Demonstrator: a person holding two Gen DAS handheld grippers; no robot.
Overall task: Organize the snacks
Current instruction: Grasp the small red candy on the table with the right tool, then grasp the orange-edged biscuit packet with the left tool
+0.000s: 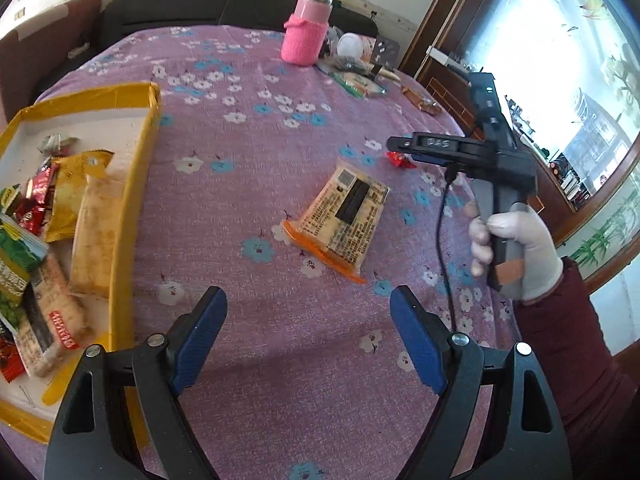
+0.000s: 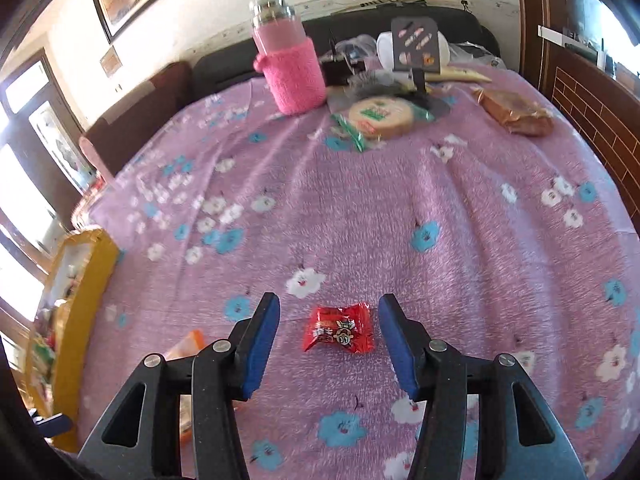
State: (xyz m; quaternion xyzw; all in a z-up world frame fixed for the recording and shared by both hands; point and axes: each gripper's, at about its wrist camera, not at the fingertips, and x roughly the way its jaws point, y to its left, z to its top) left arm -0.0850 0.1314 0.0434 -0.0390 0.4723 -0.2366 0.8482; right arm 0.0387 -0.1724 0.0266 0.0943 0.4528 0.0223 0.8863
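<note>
A person organizes snacks on a worktop (image 1: 320, 360) draped in a purple floral cloth, holding a gripper in each hand. The right gripper (image 2: 328, 340) hangs low over a small red candy (image 2: 339, 328), its blue-padded fingers (image 2: 262, 344) spread wide on either side of the wrapper without touching it. From the left wrist view the same candy (image 1: 400, 159) peeks out just under that gripper's tip (image 1: 394, 144), with the gloved right hand (image 1: 516, 252) wrapped around the handle.

The left gripper (image 1: 310, 336) hovers above bare cloth, its fingers (image 1: 202, 336) also apart and holding nothing. Ahead of it lies a flat yellow packet (image 1: 344, 224) with an orange edge, printed side up, between the two grippers.

At the left edge of the worktop sits a yellow-rimmed box (image 1: 136, 184), already holding several snacks: a pale long packet (image 1: 96, 236) against its right wall, a gold bag (image 1: 74, 196), red wrappers (image 1: 38, 200) and a green bag (image 1: 16, 264).

At the far side stand a bottle (image 2: 288, 68) in a pink knitted sleeve, a round cracker pack (image 2: 378, 116) in green-trimmed wrap, and a brown packet (image 2: 514, 110) well to the right.
</note>
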